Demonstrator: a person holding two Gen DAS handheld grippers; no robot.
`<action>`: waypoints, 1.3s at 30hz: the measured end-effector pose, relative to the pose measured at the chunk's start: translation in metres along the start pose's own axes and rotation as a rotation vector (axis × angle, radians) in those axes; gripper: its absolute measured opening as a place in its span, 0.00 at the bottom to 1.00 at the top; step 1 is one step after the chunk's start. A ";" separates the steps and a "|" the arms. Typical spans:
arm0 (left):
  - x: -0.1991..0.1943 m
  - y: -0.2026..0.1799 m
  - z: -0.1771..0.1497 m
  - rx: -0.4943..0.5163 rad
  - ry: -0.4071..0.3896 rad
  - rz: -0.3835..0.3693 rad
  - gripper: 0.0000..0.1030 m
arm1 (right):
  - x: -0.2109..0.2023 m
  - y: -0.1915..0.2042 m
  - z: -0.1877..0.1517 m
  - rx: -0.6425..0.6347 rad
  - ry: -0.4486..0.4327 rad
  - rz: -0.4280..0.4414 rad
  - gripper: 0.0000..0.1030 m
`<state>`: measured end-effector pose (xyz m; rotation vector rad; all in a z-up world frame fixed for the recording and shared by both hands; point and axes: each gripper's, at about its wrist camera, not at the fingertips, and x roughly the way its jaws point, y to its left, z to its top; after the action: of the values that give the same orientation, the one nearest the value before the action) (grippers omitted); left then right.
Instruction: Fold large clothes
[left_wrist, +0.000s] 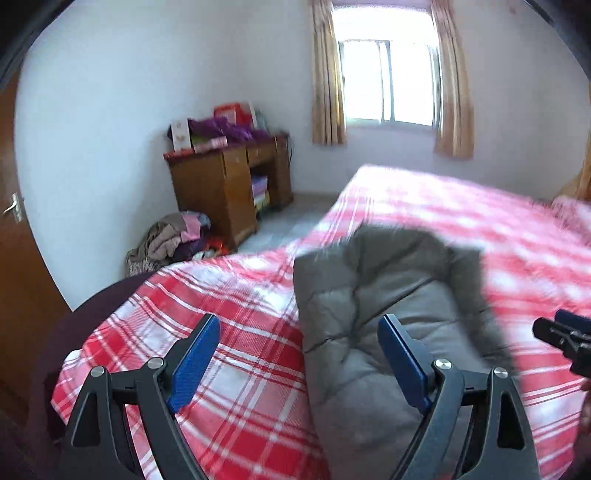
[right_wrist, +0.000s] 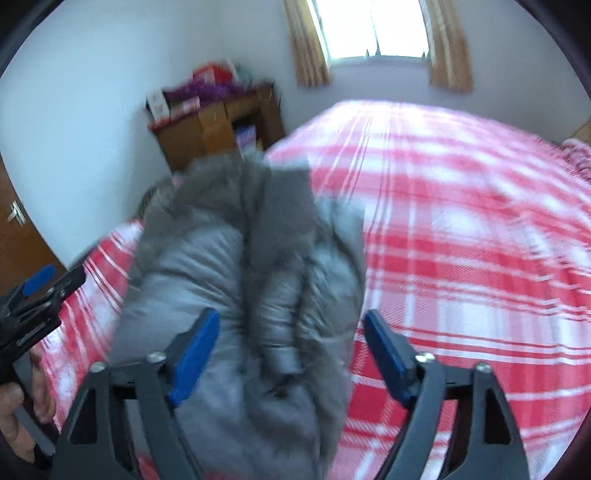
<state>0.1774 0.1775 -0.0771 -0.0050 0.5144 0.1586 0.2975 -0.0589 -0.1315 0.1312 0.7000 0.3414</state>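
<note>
A grey padded coat (left_wrist: 369, 295) with a fur-trimmed hood lies bunched on the bed (left_wrist: 221, 295), which has a red and white plaid sheet. My left gripper (left_wrist: 299, 325) hangs open over the coat's left edge, nothing pressed between its blue pads. In the right wrist view the coat (right_wrist: 221, 266) lies below my right gripper (right_wrist: 291, 317), which is open and not touching it. The right gripper's tip (left_wrist: 561, 332) shows at the right edge of the left view. The left gripper (right_wrist: 44, 288), held by a hand (right_wrist: 11, 406), shows at the left edge of the right view. Both views are blurred.
A wooden desk (left_wrist: 221, 177) piled with boxes stands in the far corner, with a heap of clothes (left_wrist: 173, 236) on the floor beside it. A brown door (left_wrist: 14, 221) is at the left. A curtained window (left_wrist: 388, 81) is behind the bed (right_wrist: 461, 240).
</note>
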 end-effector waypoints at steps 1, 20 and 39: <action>-0.017 0.001 0.002 -0.011 -0.018 -0.004 0.86 | -0.019 0.003 0.000 -0.003 -0.032 0.005 0.89; -0.096 -0.008 0.006 -0.025 -0.103 -0.076 0.90 | -0.147 0.068 -0.015 -0.151 -0.267 -0.010 0.94; -0.097 -0.013 0.005 -0.014 -0.106 -0.069 0.90 | -0.150 0.082 -0.021 -0.180 -0.276 0.013 0.94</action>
<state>0.0983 0.1500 -0.0260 -0.0275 0.4071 0.0945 0.1552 -0.0345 -0.0376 0.0109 0.3934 0.3887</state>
